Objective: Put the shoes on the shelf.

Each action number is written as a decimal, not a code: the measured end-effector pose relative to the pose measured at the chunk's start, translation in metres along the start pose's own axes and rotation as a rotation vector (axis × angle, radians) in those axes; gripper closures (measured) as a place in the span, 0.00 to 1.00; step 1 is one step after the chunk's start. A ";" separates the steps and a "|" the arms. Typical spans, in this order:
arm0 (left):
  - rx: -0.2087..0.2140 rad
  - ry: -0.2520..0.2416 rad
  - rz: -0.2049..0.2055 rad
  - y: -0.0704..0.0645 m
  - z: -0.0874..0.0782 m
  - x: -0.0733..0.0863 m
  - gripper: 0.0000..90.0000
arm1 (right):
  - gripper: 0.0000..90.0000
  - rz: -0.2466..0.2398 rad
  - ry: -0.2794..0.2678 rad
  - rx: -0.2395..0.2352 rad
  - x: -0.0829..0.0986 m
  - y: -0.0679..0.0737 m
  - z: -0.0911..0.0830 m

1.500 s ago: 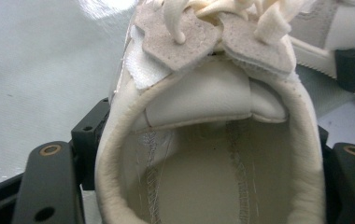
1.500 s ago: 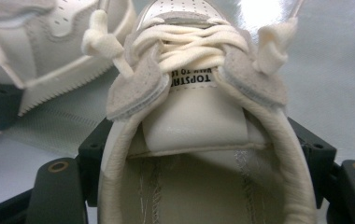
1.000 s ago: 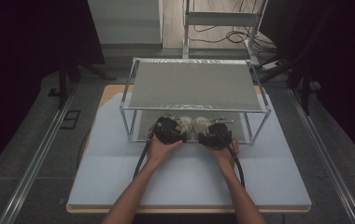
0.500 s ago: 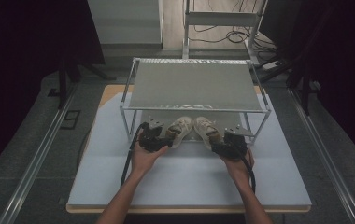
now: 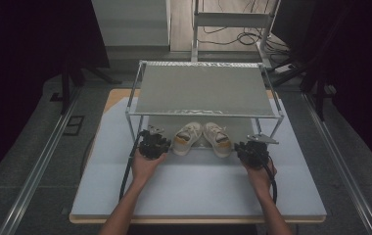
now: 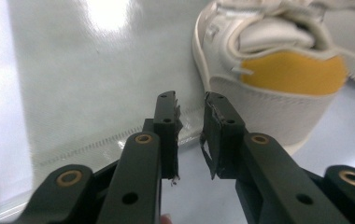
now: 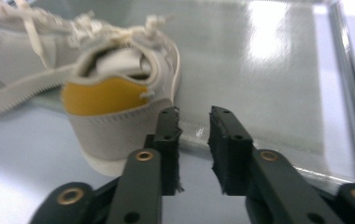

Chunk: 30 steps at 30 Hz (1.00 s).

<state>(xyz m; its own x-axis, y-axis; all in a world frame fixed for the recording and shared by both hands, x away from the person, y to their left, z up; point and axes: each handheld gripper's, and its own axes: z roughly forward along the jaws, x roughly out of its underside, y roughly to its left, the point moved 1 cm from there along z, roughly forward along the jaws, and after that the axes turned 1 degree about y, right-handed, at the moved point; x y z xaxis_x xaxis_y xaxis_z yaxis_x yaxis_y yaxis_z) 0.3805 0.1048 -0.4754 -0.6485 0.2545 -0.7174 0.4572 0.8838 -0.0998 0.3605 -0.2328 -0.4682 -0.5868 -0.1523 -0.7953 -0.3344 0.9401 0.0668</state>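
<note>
A pair of white sneakers (image 5: 202, 138) with yellow heel patches sat side by side on the lower shelf of a metal rack (image 5: 204, 113), heels toward the person, toes tucked beneath the rack's grey upper shelf. The left gripper (image 5: 153, 140) hung just outside the left shoe's (image 6: 278, 70) heel, beside the rack's front left leg; the right gripper (image 5: 252, 147) sat just outside the right shoe's (image 7: 119, 100) heel, near the front right leg. Both tools were released and grasped nothing: each gripper view showed its jaws parted by a narrow gap with bare shelf surface between them and the nearest heel off to one side, apart from the jaws. Judging by the layout, the placing of the shoes on the rack looked complete and the step in hand was letting go. The next move likely called for drawing both hands straight away from the rack without brushing the heels or its front legs.
</note>
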 end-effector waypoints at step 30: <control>0.087 0.008 0.002 -0.030 0.023 -0.006 0.84 | 0.91 -0.036 0.032 -0.099 0.002 0.039 0.022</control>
<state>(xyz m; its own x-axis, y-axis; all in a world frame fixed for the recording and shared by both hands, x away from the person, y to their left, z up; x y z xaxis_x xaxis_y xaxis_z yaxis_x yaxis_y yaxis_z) 0.3846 0.0682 -0.4838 -0.6523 0.2596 -0.7121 0.5096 0.8457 -0.1584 0.3620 -0.1895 -0.4802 -0.5960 -0.1963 -0.7787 -0.4258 0.8994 0.0992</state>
